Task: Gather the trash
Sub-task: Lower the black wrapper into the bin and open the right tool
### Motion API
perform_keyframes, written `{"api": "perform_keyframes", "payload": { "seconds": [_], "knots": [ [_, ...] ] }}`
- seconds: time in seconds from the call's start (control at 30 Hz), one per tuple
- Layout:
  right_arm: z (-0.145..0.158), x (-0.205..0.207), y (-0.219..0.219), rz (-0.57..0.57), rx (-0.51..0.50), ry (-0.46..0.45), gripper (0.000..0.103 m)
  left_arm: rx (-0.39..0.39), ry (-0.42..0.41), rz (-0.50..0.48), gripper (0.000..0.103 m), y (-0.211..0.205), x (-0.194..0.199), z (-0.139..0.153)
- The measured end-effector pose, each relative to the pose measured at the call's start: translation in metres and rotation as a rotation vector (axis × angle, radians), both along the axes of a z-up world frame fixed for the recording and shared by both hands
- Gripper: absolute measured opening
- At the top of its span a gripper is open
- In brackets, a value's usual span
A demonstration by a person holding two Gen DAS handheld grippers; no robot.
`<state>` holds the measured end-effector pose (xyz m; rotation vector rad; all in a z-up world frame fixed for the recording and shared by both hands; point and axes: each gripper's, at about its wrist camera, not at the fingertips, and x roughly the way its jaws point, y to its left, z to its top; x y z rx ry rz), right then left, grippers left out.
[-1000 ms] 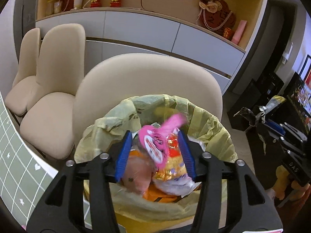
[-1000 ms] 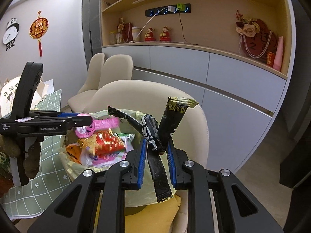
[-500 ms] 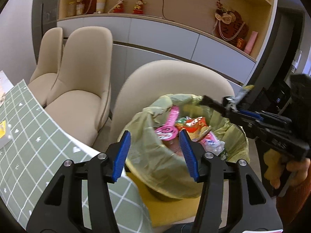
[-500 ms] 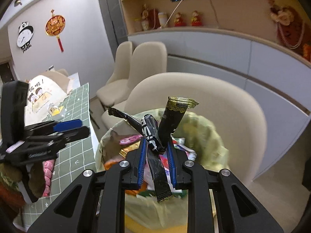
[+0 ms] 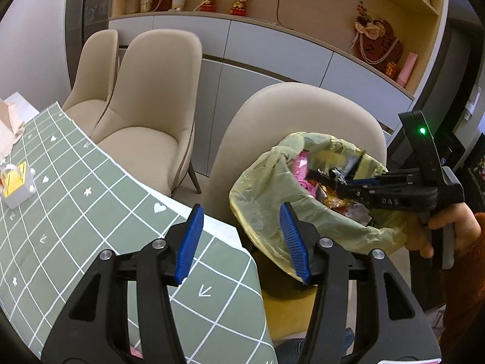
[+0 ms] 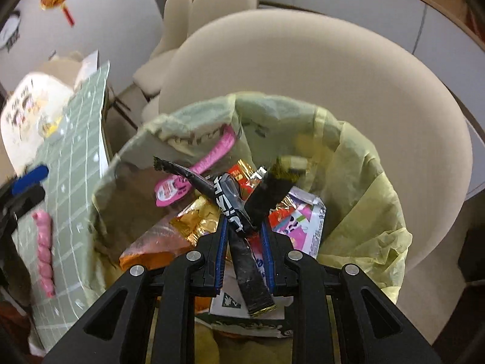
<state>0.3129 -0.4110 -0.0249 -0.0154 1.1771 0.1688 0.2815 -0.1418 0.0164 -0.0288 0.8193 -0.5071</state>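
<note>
A bin with a yellow bag (image 5: 266, 200) (image 6: 363, 182) sits on a beige chair and holds several wrappers, among them a pink one (image 6: 182, 182). My right gripper (image 6: 244, 230) is shut on a bunch of black wrappers (image 6: 233, 209) and holds them over the bin's mouth, tips down. It also shows in the left wrist view (image 5: 339, 182), reaching over the bin. My left gripper (image 5: 242, 236) is open and empty, above the table's edge to the left of the bin.
A table with a green checked cloth (image 5: 75, 212) lies left of the bin, with a small white and yellow item (image 5: 16, 182) on it. Two more beige chairs (image 5: 145, 115) stand behind. Cabinets and shelves (image 5: 272, 36) line the far wall.
My left gripper let go of the pink wrapper into the bin and drew back left over the table. My right gripper moved over the bin with the black wrappers and tilted down.
</note>
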Motion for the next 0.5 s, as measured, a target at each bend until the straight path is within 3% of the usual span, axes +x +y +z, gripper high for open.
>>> {"api": "perform_keyframes", "payload": {
  "seconds": [0.13, 0.17, 0.2, 0.23, 0.43, 0.5],
  "knots": [
    [0.004, -0.007, 0.006, 0.012, -0.014, -0.018, 0.021, -0.009, 0.011, 0.008, 0.05, -0.002, -0.003, -0.005],
    [0.006, -0.01, 0.006, 0.016, -0.006, -0.024, 0.028, -0.01, 0.011, 0.011, 0.05, -0.002, -0.005, -0.005],
    [0.006, -0.014, 0.004, 0.019, 0.001, -0.031, 0.042, -0.009, 0.009, 0.013, 0.05, -0.002, -0.007, -0.005],
    [0.008, -0.019, 0.003, 0.022, 0.013, -0.043, 0.046, -0.007, 0.006, 0.016, 0.05, -0.003, -0.009, -0.004],
    [0.049, -0.066, 0.003, -0.039, 0.03, -0.244, 0.049, 0.004, -0.036, 0.06, 0.051, 0.009, -0.038, 0.006],
    [0.067, -0.094, 0.009, -0.078, 0.034, -0.32, 0.049, 0.004, -0.072, 0.084, 0.058, 0.017, -0.054, 0.013]
  ]
}}
